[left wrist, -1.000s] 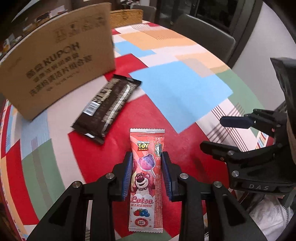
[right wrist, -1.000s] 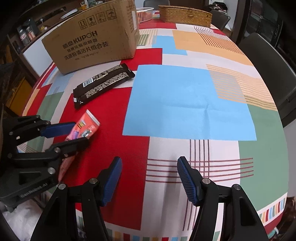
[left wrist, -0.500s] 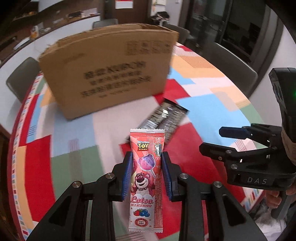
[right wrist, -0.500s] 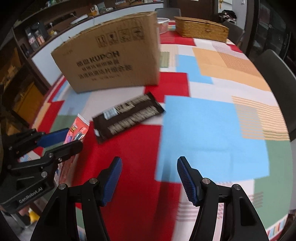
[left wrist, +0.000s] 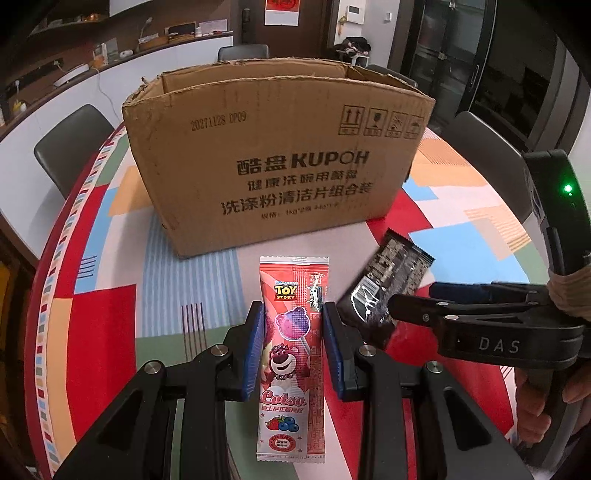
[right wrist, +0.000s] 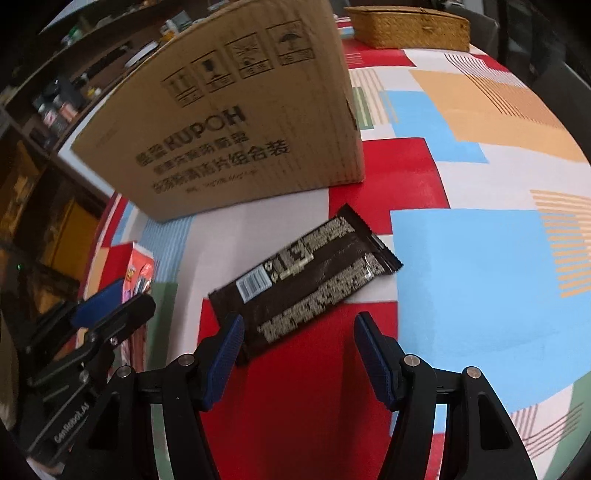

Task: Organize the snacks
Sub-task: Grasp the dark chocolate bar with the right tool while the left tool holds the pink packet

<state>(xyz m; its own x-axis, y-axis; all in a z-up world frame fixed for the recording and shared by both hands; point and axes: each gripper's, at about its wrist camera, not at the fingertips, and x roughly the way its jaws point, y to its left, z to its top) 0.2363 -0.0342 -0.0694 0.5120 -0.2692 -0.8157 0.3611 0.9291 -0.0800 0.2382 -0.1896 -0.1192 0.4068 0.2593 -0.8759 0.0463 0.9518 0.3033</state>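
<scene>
The left gripper (left wrist: 293,332) is pinching a pink lollipop packet (left wrist: 293,354) between its blue pads, holding it upright above the patchwork tablecloth (left wrist: 103,317), just in front of the cardboard box (left wrist: 273,162). The box stands open at the top with its flaps gone; only a strip of its bare inner wall shows, and what lies inside cannot be made out. The right gripper (right wrist: 299,354) hangs with its fingers spread wide and nothing between them, over the near end of a black snack bar (right wrist: 306,280) that lies flat on the cloth beside the box's front corner. A woven basket (right wrist: 406,27) with its lid down sits at the far side of the table
</scene>
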